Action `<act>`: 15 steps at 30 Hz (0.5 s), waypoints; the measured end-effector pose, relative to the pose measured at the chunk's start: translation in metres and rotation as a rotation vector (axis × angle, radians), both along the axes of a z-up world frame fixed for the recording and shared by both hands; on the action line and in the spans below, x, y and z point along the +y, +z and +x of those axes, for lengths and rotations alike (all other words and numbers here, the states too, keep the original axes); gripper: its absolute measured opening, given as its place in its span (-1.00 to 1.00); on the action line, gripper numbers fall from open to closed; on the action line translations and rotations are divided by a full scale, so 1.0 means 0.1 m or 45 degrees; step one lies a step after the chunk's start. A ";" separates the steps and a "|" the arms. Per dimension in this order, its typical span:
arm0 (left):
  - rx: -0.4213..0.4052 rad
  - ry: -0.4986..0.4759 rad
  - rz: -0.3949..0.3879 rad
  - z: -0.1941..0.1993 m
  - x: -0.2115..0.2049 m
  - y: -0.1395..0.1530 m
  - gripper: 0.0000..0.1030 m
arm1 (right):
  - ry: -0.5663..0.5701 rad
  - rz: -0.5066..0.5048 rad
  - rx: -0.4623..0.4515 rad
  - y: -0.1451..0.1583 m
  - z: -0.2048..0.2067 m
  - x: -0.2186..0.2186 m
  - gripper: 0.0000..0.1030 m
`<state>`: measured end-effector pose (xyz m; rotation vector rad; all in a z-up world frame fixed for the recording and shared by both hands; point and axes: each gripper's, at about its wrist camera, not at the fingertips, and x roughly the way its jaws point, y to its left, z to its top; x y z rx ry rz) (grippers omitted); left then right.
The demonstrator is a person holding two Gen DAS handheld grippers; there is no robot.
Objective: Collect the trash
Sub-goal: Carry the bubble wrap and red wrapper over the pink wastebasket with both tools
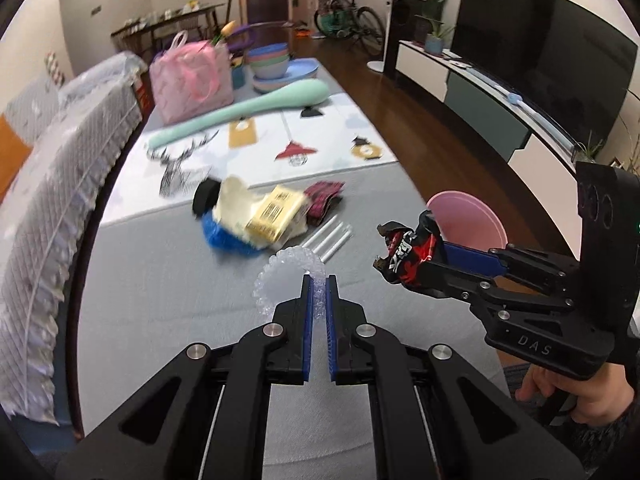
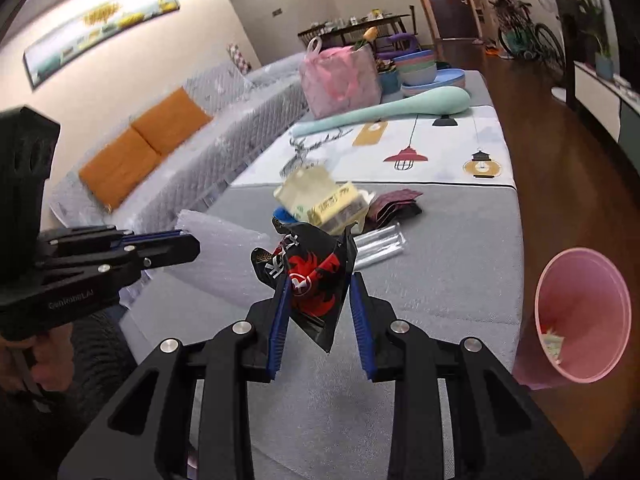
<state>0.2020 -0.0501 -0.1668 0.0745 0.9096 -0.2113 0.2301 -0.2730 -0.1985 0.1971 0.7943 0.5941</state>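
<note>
Left wrist view recorded the left claw (image 1: 319, 294) clenched on a strip of clear bubble wrap (image 1: 289, 276), and the right claw (image 1: 404, 256) grasping a crumpled black-and-red wrapper (image 1: 408, 250), both clear of the grey worktop (image 1: 168, 280). A pink bin (image 2: 580, 316) stood just off the worktop's right edge; remaining trash, including a yellow packet (image 1: 276, 212) and white straws (image 1: 332, 236), lay mid-worktop. Risk noted: the wrapper, pinched at a loose fold, might slip and miss the bin's mouth.
</note>
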 end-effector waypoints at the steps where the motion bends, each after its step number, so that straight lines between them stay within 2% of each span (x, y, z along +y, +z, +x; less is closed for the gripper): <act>1: -0.010 -0.010 0.001 0.03 -0.06 0.04 -0.89 | -0.013 0.022 -0.002 0.03 0.01 -0.05 -0.41; 9: -0.082 -0.094 -0.025 0.19 -0.49 0.23 -0.89 | -0.089 0.159 -0.043 0.25 0.09 -0.53 -0.40; 15: -0.087 -0.189 -0.041 0.44 -0.95 0.27 -0.89 | -0.236 0.148 -0.085 0.35 0.17 -1.13 -0.41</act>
